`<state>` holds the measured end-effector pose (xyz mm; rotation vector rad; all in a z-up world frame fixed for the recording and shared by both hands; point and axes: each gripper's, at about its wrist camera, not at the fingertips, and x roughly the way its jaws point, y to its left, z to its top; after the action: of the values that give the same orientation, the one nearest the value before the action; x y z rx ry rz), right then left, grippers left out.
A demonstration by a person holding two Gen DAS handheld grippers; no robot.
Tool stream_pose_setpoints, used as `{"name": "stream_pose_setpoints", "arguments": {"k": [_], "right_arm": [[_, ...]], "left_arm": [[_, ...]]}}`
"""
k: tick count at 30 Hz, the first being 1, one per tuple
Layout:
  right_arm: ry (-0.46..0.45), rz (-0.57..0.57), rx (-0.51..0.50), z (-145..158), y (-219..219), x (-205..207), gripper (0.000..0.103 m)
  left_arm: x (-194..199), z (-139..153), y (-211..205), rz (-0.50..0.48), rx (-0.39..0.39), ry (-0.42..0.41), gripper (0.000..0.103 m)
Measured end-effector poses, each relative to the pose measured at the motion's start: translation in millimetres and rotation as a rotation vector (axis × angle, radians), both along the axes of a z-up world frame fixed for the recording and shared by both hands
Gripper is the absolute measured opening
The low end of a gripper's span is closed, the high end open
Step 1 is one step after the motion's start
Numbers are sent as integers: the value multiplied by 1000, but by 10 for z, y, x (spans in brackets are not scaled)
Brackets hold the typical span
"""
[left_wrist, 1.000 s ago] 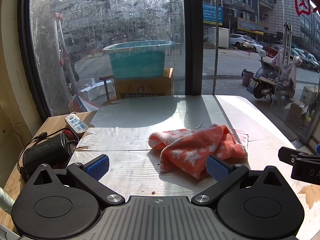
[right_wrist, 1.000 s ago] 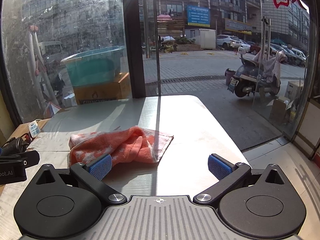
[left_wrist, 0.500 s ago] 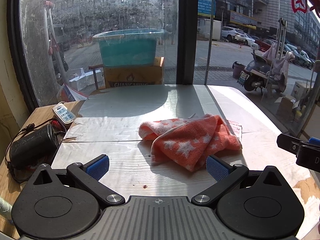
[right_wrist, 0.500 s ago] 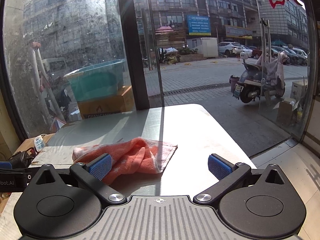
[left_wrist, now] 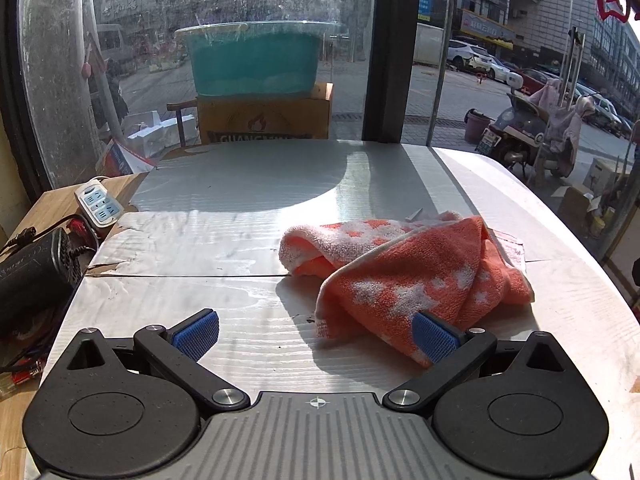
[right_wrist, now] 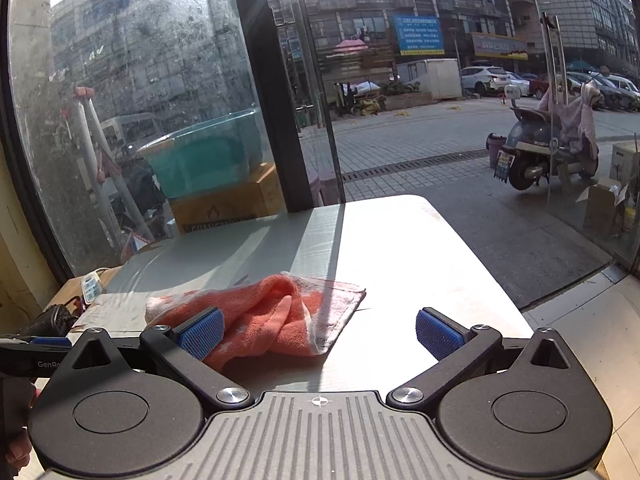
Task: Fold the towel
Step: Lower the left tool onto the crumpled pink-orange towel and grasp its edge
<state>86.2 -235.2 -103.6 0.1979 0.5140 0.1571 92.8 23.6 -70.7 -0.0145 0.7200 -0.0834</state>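
Towel: one orange towel (left_wrist: pixel 404 276), crumpled on my worktop (left_wrist: pixel 240 208).
Left gripper (left_wrist: pixel 316 330): fingers wide, closing, gripping nothing; right pad perhaps brushing cloth.
Right gripper (right_wrist: pixel 318 334): fingers wide, empty.

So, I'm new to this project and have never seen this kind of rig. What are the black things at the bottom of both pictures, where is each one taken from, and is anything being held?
There is no robot: a person carries a hand-held two-finger gripper in each hand, and each has a wide-angle camera looking forward along its fingers. One picture comes from the left gripper, the other from the right gripper. The black arms with blue pads are the fingers. On the pale table by the window lies a crumpled orange towel with white stars, still unfolded. To the table's left are a white power strip and a black device. Nothing is held: the right jaws stand wide; the left jaws, also wide, are beginning to close beside the towel's near edge.
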Motion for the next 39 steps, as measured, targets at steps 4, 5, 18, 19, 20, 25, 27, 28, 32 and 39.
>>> {"name": "stream_pose_setpoints", "arguments": {"k": [4, 5, 18, 19, 20, 25, 27, 28, 32, 39], "right_arm": [[12, 13, 26, -33, -54, 151, 103], [11, 17, 29, -34, -60, 181, 103], [40, 15, 35, -149, -79, 567, 103], [40, 16, 32, -151, -68, 589, 103], [38, 17, 28, -151, -57, 608, 103], [33, 18, -11, -143, 2, 732, 103], [50, 9, -30, -151, 11, 836, 103], [59, 5, -40, -155, 16, 887, 103], [65, 16, -67, -161, 39, 1017, 59], [135, 95, -20, -256, 78, 1156, 2]], "left_arm": [[176, -137, -67, -27, 22, 15, 78], [222, -172, -71, -35, 21, 22, 77], [463, -364, -83, -156, -69, 59, 31], [457, -356, -86, -159, -71, 60, 22], [449, -342, -87, -160, -72, 60, 8], [349, -194, -92, -167, -81, 35, 7], [274, -81, -88, -169, -95, 14, 7], [232, -18, -84, -173, -105, -1, 7], [9, 279, -69, -201, -124, -83, 7], [-294, 414, -50, -258, -137, -102, 7]]}}
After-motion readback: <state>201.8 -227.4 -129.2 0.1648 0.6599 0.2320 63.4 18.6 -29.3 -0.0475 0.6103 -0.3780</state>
